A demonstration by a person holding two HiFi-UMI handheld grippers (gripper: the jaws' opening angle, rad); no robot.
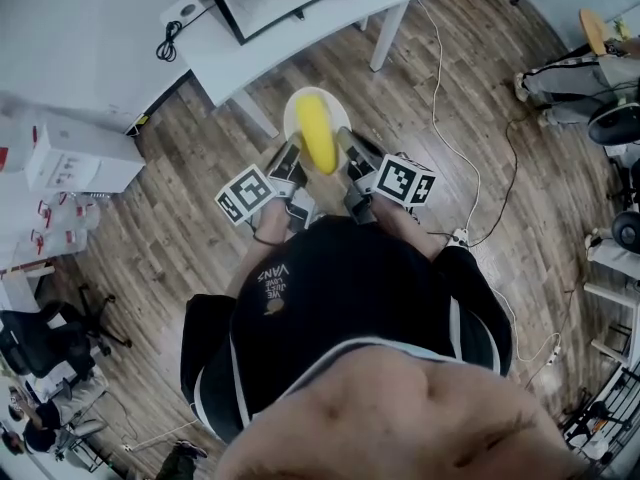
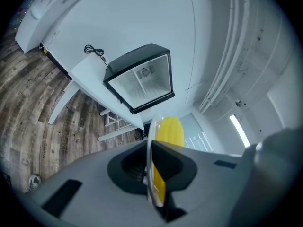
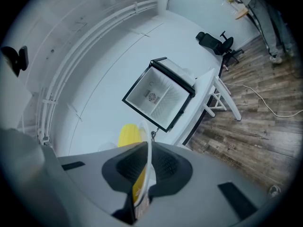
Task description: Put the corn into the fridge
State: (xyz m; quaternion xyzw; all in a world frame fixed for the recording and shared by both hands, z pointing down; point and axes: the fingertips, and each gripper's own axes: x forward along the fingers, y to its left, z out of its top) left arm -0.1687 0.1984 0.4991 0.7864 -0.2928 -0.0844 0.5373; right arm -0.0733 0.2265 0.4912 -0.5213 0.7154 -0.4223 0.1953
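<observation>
Just below the corn [image 1: 316,133], a shirt [image 1: 350,293] reads "VANS".

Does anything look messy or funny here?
Nothing is spilled or broken. The corn lies on the plate, which the left gripper and right gripper pinch by opposite rims. Only a white cable straggles loose across the floor.

One corn [image 1: 314,133]. One plate [image 1: 291,118]. Two grippers: one left gripper [image 1: 288,156] and one right gripper [image 1: 350,146]. One fridge [image 2: 142,79]. One white desk [image 1: 255,53]. One black cord [image 1: 168,40]. Two marker cubes, one on each gripper.
</observation>
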